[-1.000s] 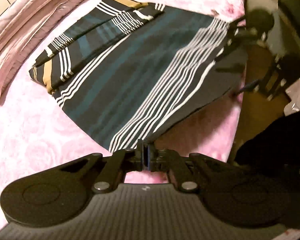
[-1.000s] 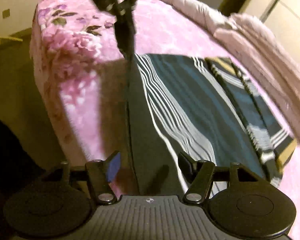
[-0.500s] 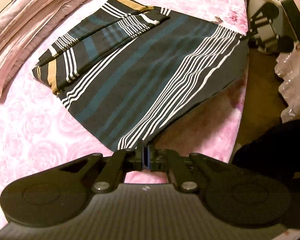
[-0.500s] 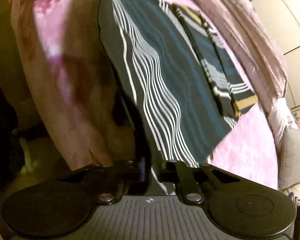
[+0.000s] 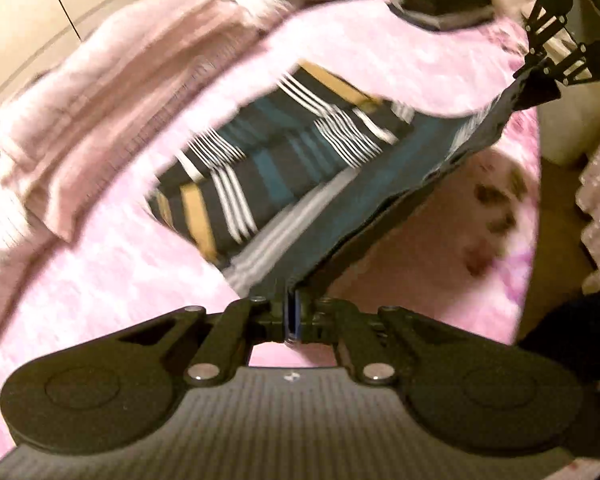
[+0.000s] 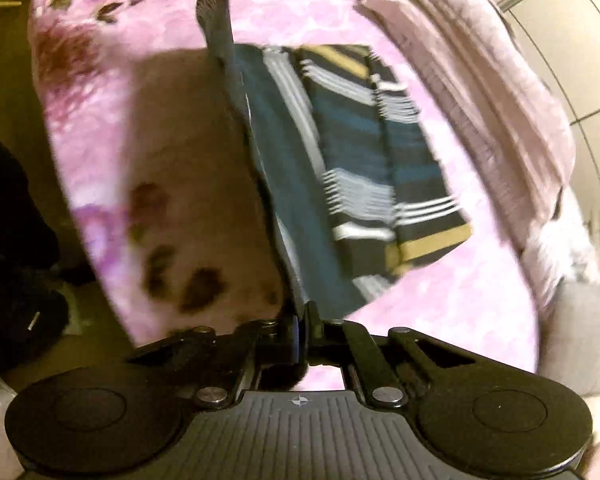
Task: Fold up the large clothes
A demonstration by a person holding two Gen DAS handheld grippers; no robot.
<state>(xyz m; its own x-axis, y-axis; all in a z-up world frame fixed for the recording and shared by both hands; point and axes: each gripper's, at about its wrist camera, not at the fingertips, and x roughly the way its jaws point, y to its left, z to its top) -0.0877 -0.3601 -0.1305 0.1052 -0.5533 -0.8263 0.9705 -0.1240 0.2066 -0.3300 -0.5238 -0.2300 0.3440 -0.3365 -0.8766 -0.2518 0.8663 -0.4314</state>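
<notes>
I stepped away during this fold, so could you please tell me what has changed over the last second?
The right gripper, open a second ago, has shut on the striped garment's near edge. Both grippers have lifted that edge off the pink bedspread and are carrying it towards the folded sleeves. The left gripper stays shut on its corner; the sleeves and the far pink blanket stay put.

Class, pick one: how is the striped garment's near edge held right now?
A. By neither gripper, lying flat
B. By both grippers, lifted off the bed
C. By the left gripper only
B: the left gripper and right gripper each pinch the striped garment, its edge raised above the pink bedspread.
</notes>
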